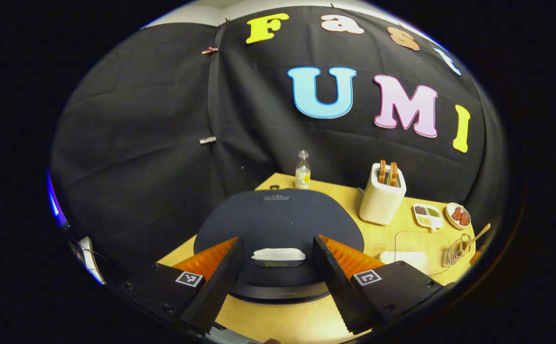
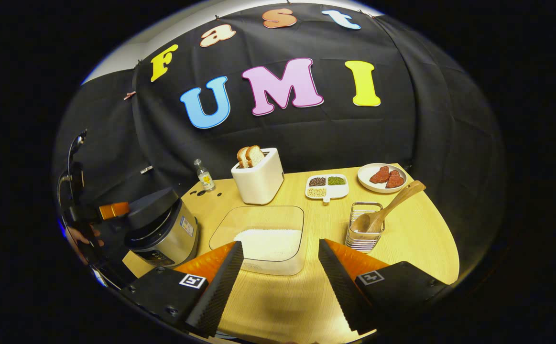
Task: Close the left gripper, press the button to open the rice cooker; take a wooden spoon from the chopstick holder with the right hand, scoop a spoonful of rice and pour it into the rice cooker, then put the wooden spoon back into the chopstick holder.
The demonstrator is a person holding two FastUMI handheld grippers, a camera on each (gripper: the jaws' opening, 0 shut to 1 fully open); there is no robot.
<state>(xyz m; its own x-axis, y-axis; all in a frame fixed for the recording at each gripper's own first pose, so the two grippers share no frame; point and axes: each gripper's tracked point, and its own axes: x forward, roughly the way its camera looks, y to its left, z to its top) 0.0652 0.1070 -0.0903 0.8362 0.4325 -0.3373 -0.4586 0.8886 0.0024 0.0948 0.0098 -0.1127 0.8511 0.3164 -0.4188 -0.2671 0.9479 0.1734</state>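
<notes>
While the left gripper [image 1: 278, 282] hangs with fingers spread apart just above the closed rice cooker [image 1: 278, 224], its button [image 1: 278, 255] lies between them. Farther right, the right gripper [image 2: 280, 286] is also spread, facing the rice container [image 2: 266, 241]; the wooden spoon [image 2: 385, 210] leans in the chopstick holder [image 2: 364, 234] just beyond its right finger.
</notes>
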